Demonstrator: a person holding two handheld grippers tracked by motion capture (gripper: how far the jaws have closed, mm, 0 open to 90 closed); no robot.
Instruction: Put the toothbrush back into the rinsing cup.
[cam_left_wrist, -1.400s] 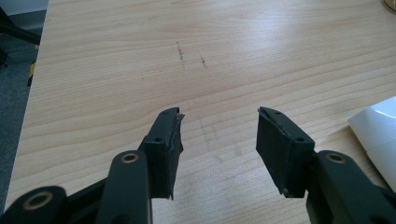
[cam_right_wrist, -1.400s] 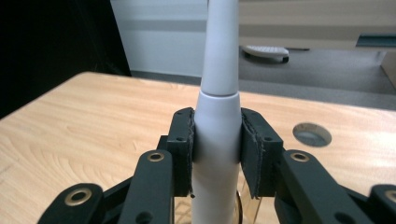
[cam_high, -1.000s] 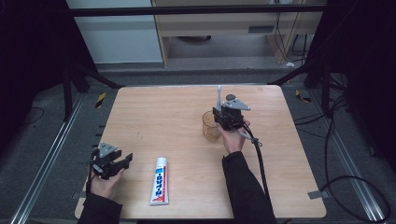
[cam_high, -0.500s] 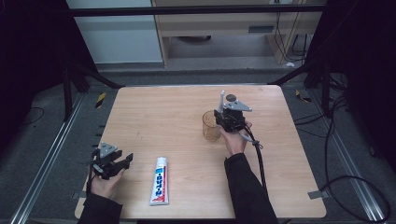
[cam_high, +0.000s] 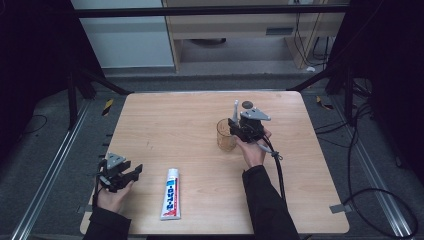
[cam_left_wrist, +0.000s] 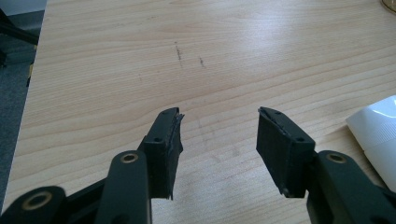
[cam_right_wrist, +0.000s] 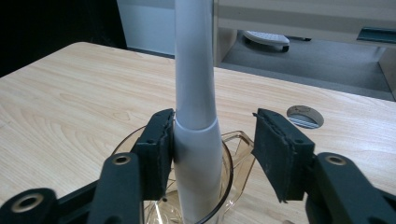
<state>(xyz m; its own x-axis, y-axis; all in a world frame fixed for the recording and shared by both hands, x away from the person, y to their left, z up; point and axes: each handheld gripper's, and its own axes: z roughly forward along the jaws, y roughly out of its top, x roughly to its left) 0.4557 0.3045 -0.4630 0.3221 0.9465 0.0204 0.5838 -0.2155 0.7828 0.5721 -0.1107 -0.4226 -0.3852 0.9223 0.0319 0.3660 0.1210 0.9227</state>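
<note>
Letting go of the toothbrush (cam_right_wrist: 194, 93) in the cup (cam_high: 225, 136)

Right gripper (cam_right_wrist: 212, 135) jaws have just been opening; the brush stands loose between them. Next, lift away. Left gripper (cam_left_wrist: 219, 128) waits open and empty near the toothpaste (cam_high: 170, 194).

A pale wooden table (cam_high: 165, 120) stands in the middle of a dim room, on a grey carpeted floor (cam_high: 45, 165). Metal rails (cam_high: 55, 165) run along the floor on the left and right of it, and black cables (cam_high: 370, 195) loop across the carpet on the right. A dark bar (cam_high: 210, 10) crosses overhead at the far side. Beyond it stands a light wooden desk (cam_high: 250, 25), with a white panel (cam_high: 120, 35) to its left. Black drapes (cam_high: 30, 55) close off both sides. Near the table's far right corner is a round cable hole (cam_right_wrist: 304, 116).
</note>
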